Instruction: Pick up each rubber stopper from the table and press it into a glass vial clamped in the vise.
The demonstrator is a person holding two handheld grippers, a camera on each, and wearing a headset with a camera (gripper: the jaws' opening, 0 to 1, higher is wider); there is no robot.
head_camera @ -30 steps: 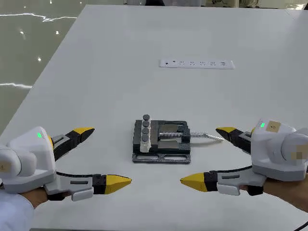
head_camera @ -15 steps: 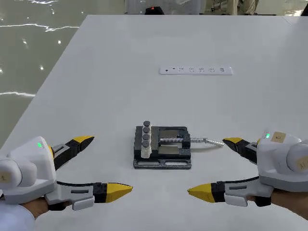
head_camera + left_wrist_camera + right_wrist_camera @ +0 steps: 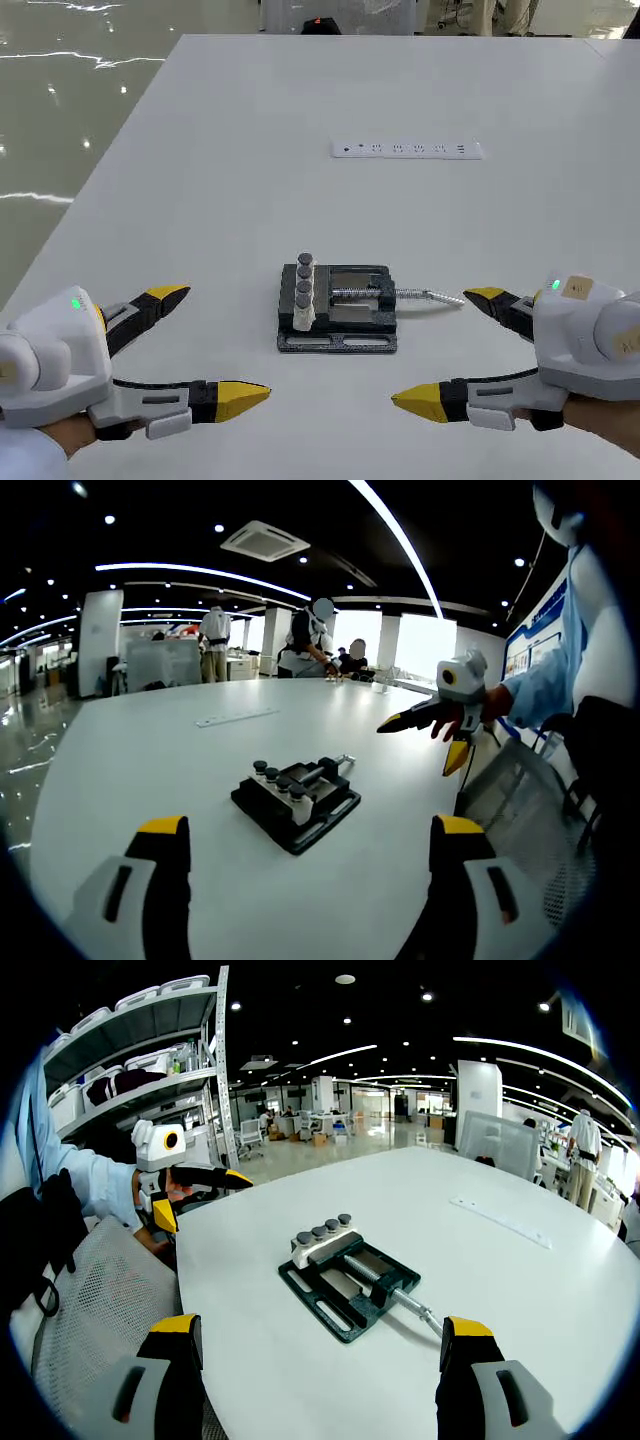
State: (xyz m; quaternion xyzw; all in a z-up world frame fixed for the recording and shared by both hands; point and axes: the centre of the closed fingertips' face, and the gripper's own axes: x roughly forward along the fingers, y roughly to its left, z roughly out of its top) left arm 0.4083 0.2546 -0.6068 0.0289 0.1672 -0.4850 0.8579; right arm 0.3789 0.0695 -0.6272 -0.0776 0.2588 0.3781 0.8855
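A small dark vise [image 3: 337, 312] sits in the middle of the white table, also seen as the vise [image 3: 298, 800] and the vise [image 3: 350, 1288] in the gripper views. A row of several glass vials [image 3: 304, 290] stands clamped along its left jaw, each capped with a dark rubber stopper [image 3: 322, 1230]. My left gripper [image 3: 225, 341] hovers open to the left of the vise, holding nothing, with its own jaws [image 3: 309, 825] wide apart. My right gripper [image 3: 432, 347] hovers open on the right, its fingers [image 3: 320, 1324] spread and bare.
The vise's screw handle [image 3: 430, 296] sticks out to the right, toward my right gripper. A white power strip [image 3: 406, 150] lies farther back on the table. People stand at the table's far side [image 3: 310, 640]. A mesh chair [image 3: 90, 1300] stands by the near edge.
Both grippers have drawn back a little toward the near edge and stay open. The vise and vials have not moved; the head camera has tilted slightly.
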